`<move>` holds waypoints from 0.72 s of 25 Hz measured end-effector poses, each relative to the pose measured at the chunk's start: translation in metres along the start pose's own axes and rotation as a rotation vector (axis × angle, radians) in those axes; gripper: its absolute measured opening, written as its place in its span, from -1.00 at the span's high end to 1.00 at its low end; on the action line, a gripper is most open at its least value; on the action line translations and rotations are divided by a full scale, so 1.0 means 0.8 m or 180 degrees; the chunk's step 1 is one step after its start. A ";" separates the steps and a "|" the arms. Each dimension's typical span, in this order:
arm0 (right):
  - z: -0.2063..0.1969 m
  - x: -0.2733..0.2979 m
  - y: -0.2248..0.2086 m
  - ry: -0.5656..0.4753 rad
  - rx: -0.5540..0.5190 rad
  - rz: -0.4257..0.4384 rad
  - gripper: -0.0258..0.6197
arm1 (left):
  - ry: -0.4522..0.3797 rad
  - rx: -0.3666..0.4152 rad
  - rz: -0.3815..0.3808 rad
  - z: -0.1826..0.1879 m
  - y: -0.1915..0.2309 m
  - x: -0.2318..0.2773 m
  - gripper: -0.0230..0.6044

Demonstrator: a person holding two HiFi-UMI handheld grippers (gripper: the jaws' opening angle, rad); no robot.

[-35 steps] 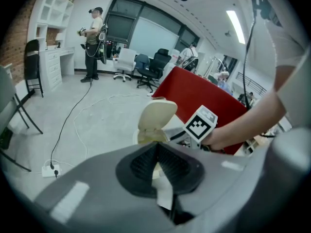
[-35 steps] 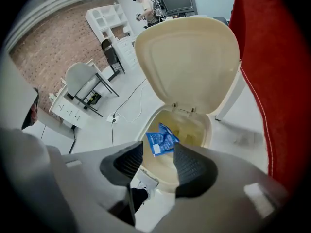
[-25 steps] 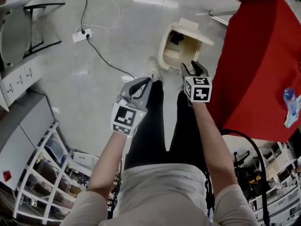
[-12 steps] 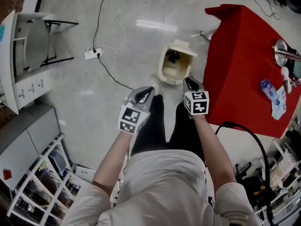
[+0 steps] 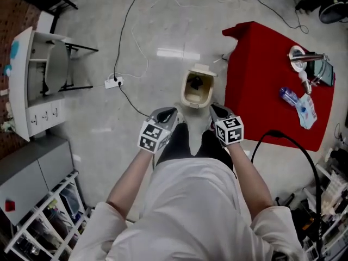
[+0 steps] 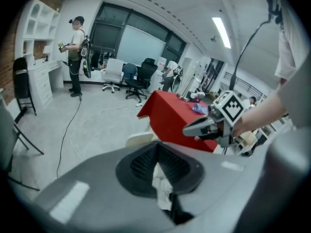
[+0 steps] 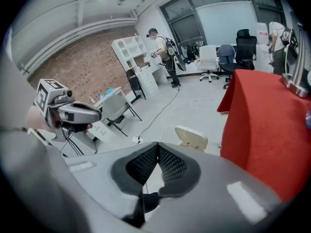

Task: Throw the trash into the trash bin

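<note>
Trash [image 6: 161,181] in the left claw [image 5: 166,113], trash bin [image 5: 191,99] ahead on the floor [image 5: 152,37], table [image 5: 261,80] just right of it.

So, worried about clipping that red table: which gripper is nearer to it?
Right. The right gripper hangs just beside the red table; the left gripper is farther off, across the person's legs.

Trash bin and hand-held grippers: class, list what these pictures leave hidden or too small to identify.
1. Head view: the dark item inside the trash bin is too small to identify.
2. Head view: the left hand-held gripper itself hides the white scrap it pinches.
3. Left gripper view: the jaws cover most of the bin, including its opening.
</note>
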State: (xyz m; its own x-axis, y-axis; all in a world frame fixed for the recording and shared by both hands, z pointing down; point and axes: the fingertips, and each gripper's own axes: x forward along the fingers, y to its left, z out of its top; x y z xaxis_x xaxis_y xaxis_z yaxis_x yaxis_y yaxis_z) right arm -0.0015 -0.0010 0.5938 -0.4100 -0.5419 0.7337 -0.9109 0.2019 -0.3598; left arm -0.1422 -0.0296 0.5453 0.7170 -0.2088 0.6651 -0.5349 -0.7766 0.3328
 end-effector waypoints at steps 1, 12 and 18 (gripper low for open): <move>0.002 -0.008 0.005 -0.0015 -0.0013 0.0017 0.92 | 0.0018 0.0038 -0.0023 0.003 -0.003 -0.002 0.92; 0.011 -0.061 0.032 -0.0232 0.0051 -0.0006 0.92 | 0.0021 0.0287 -0.0249 0.031 -0.041 -0.032 0.91; 0.031 -0.081 0.030 -0.0446 0.0101 -0.0087 0.92 | -0.0061 0.0543 -0.0418 0.052 -0.063 -0.033 0.91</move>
State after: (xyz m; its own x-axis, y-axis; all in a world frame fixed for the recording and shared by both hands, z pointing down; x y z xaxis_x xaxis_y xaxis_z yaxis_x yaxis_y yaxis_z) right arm 0.0045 0.0184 0.5232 -0.3725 -0.6559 0.6565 -0.9187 0.1608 -0.3606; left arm -0.1158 -0.0093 0.4832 0.7848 -0.1093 0.6100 -0.3540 -0.8870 0.2966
